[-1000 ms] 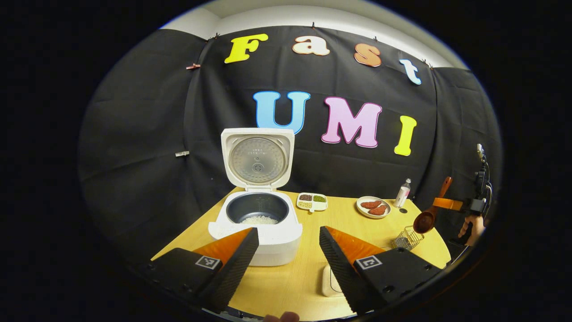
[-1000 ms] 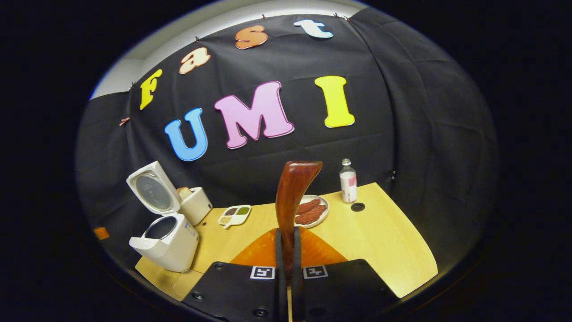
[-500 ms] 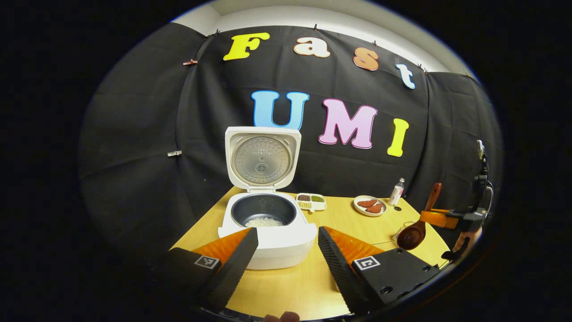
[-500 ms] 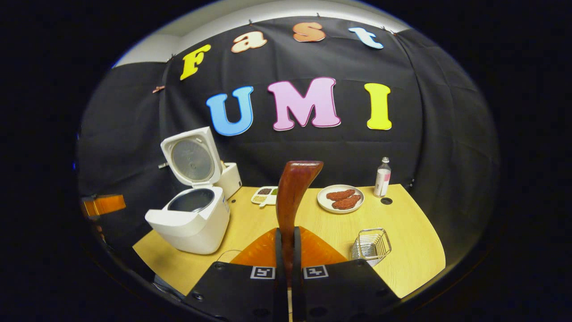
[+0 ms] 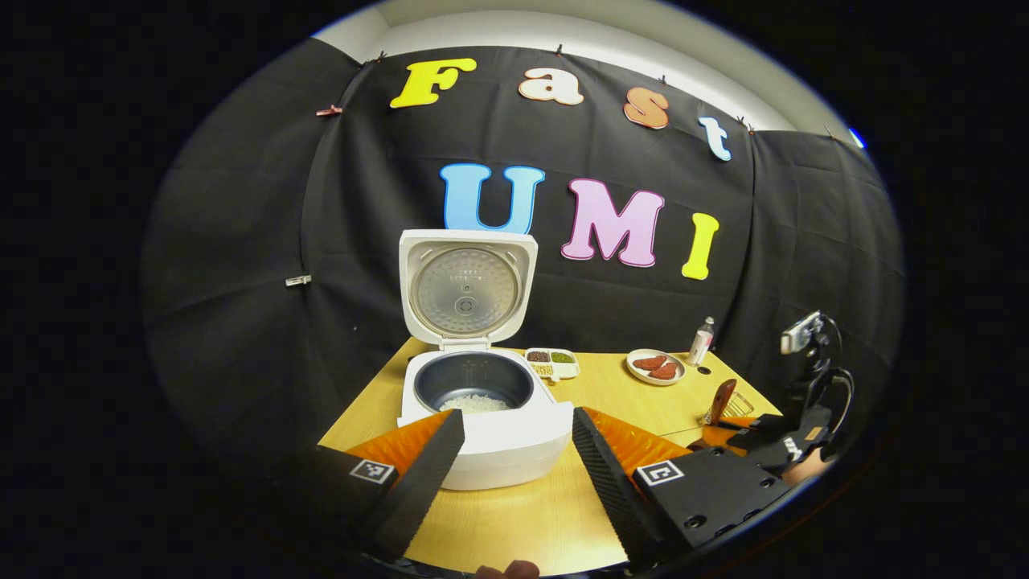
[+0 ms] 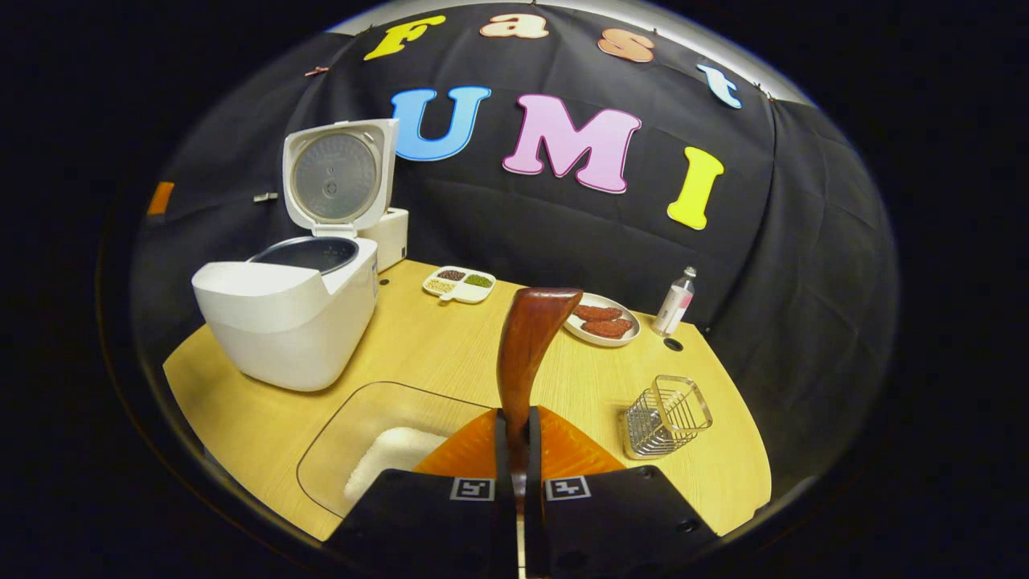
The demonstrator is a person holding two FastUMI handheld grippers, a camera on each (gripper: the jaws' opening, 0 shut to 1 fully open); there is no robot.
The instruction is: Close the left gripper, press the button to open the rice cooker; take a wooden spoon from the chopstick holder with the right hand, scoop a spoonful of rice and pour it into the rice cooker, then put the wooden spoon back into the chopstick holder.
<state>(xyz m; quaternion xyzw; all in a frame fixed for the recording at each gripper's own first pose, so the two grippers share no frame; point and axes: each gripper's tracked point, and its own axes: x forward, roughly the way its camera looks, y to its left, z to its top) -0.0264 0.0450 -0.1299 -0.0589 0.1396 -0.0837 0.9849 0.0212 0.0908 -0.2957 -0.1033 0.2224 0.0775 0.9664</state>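
Observation:
The white rice cooker point(image 5: 482, 438) stands open with its lid point(image 5: 469, 285) upright and some rice in the dark pot point(image 5: 474, 400). My left gripper point(image 5: 514, 454) hovers in front of it, open and holding nothing. My right gripper point(image 6: 518, 422) is shut on the brown wooden spoon point(image 6: 526, 346), whose handle sticks up between the fingers while its bowl is hidden below. From the left gripper view, the right gripper point(image 5: 764, 438) is low at the table's right, with the spoon's handle point(image 5: 721, 400) beside the wire chopstick holder point(image 5: 738, 404). A clear dish of rice point(image 6: 386, 454) lies just under the right gripper.
The wire chopstick holder point(image 6: 666, 414) stands right of the spoon. Behind it are a plate of meat point(image 6: 601, 322), a small bottle point(image 6: 674, 301) and a divided dish of grains point(image 6: 458, 283). The rice cooker point(image 6: 285, 322) sits at the left of the wooden table point(image 6: 450, 346).
My right gripper has come down and tipped forward with the spoon, bringing the clear dish of rice into its view. The left gripper has pulled back slightly and stays open.

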